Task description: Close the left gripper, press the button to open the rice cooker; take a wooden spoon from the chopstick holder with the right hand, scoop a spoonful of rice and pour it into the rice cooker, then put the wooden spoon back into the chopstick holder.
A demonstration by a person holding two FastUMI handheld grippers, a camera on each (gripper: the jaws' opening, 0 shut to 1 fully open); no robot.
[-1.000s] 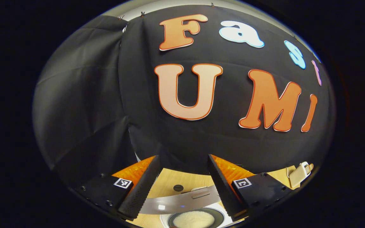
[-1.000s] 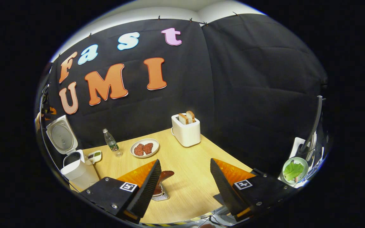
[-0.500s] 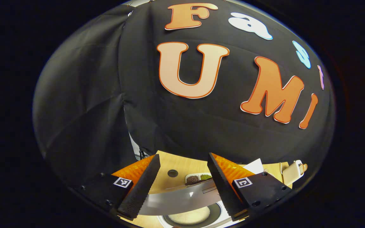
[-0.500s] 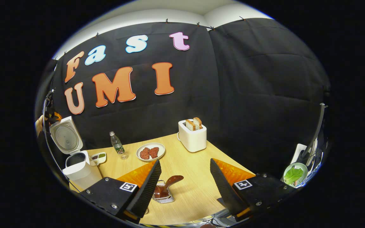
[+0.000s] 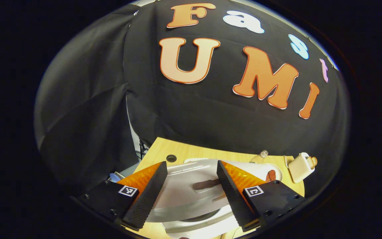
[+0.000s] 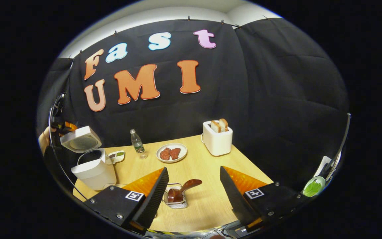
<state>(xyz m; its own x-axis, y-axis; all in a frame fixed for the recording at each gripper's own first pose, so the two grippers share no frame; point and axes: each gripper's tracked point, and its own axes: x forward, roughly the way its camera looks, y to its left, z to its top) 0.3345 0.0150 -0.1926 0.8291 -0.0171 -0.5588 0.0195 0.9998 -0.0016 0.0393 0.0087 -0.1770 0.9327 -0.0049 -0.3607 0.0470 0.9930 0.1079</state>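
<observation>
Both grippers' fingers spread wide, left gripper (image 5: 191,191) over the unmarked rice cooker lid (image 5: 191,189), right gripper (image 6: 194,194) empty.

Bright overhead light, table (image 6: 207,199) evenly lit w/ soft shadows, heavy fisheye bending at edges, left gripper view's lid (image 5: 184,189) slightly blurred.

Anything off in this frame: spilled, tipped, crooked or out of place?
Nothing spilled or tipped. The one oddity: the rice cooker lid sits half-lowered, tilted over the pot, with the left gripper at its back edge. The wooden spoon leans in the chopstick holder, bowl end up. Both grippers are open and empty.
</observation>
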